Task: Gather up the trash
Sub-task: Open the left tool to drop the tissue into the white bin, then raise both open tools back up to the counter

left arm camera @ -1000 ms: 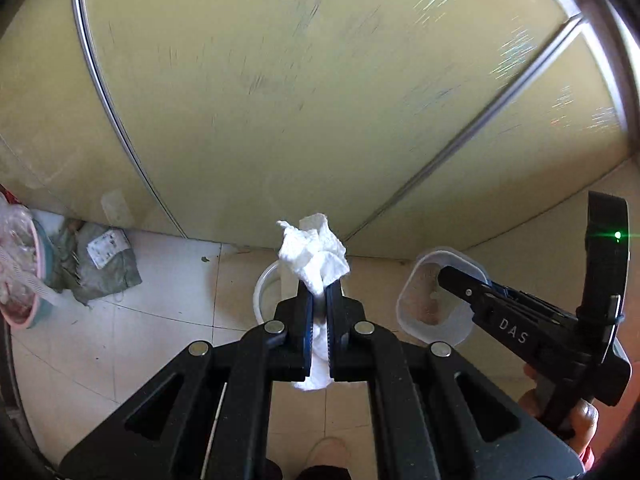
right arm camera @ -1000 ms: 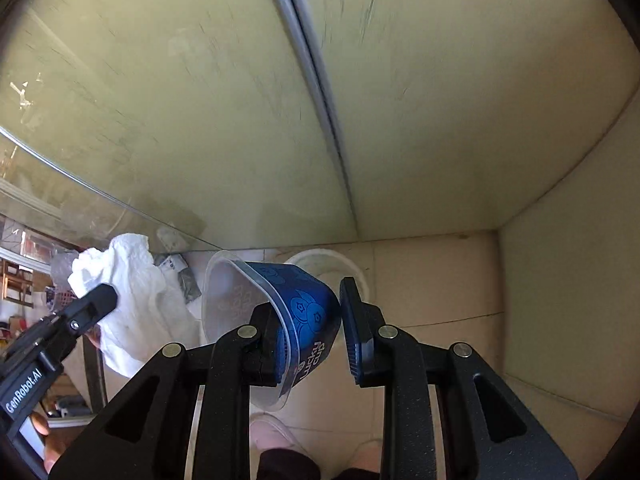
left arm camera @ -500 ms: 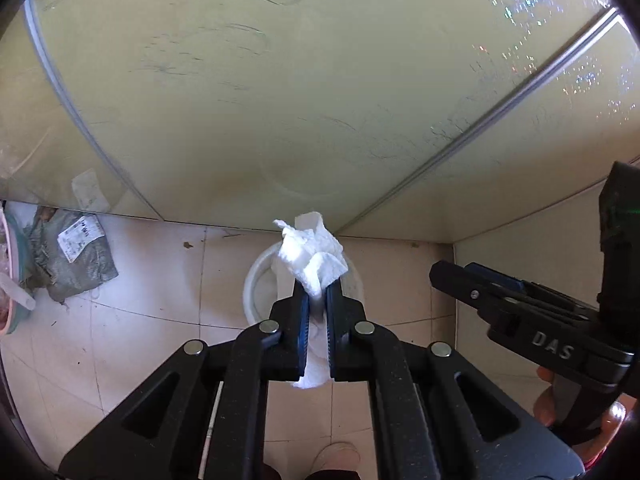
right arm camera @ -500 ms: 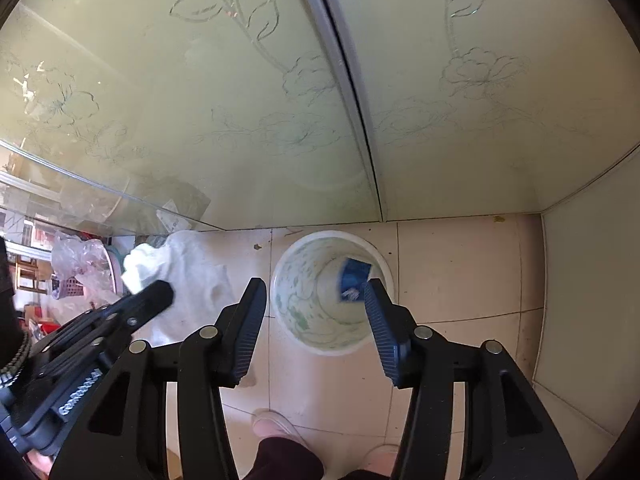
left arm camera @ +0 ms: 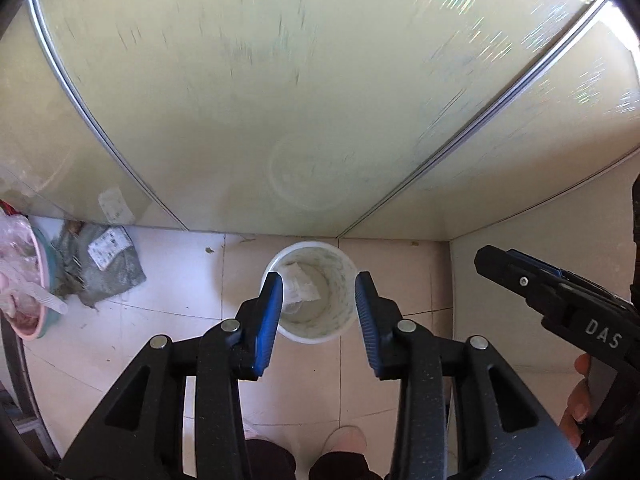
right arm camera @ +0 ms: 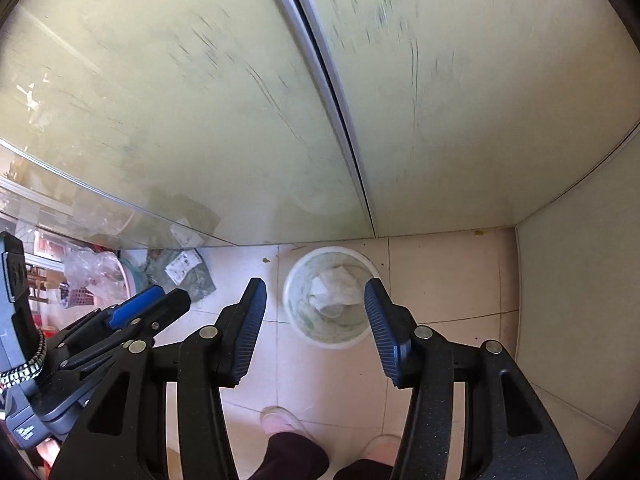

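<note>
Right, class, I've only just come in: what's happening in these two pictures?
A person stands over a white bin on the tiled floor, a handheld gripper in each hand, collecting trash. A crumpled white tissue lies inside the bin. The left gripper is above the bin with its jaws opening and nothing between them. The right gripper is open and empty too. A grey packet and a pink basin sit on the floor by the glass door.

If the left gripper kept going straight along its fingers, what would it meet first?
Probably the white bin on the floor tiles: the left gripper, its jaws opening with nothing between them, frames the bin's mouth, so it would likely reach the crumpled tissue inside. Depth is unclear.
</note>
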Tool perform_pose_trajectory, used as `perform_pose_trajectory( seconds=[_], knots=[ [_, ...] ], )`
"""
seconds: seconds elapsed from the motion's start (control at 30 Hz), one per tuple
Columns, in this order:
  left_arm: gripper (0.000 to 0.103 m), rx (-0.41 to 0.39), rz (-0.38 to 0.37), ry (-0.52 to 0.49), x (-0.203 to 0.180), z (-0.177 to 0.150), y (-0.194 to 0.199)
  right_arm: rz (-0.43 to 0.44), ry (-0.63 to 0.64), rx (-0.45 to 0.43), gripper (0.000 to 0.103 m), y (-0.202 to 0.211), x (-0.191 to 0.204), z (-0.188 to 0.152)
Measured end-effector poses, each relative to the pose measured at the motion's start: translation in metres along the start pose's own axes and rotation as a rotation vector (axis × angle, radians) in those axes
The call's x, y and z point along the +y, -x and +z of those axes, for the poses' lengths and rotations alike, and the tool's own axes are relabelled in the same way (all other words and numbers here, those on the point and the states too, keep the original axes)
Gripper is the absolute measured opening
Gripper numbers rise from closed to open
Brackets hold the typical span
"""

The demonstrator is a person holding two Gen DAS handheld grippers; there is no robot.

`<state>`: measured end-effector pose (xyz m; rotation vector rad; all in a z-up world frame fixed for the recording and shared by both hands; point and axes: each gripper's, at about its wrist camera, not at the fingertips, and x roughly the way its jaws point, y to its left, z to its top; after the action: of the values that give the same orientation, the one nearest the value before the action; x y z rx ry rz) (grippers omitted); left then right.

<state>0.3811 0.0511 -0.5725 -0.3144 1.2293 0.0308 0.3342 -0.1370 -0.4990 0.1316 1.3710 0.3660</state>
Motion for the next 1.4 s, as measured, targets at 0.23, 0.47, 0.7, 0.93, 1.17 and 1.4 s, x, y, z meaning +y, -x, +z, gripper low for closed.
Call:
perform_pose_trajectory(
  seconds=[0.23,0.47,0.7,0.93,1.17,1.4],
  knots=[
    [0.037,-0.068,-0.012,-0.042,-0.012,0.017,0.106,-0.02,0.034,-0.05,0.048,0.088,0.029,0.013],
    [0.039,-0.169,-0.025,-0.079,-0.029,0.041,0.232,-0.038,0.045,-0.154,0.048,0.203,0.062,0.02],
    [0.044,-0.325,-0.04,-0.14,-0.039,0.064,0.363,-0.072,0.05,-0.333,0.048,0.316,0.102,0.018],
    [0.053,-0.499,-0.049,-0.207,-0.04,0.076,0.463,-0.097,0.048,-0.517,0.052,0.383,0.161,0.015],
    [0.074,-0.59,-0.06,-0.241,-0.053,0.085,0.516,-0.151,0.044,-0.626,0.064,0.427,0.174,0.023],
    [0.096,-0.63,-0.044,-0.239,-0.074,0.111,0.519,-0.188,0.048,-0.684,0.077,0.444,0.161,0.042]
  ],
)
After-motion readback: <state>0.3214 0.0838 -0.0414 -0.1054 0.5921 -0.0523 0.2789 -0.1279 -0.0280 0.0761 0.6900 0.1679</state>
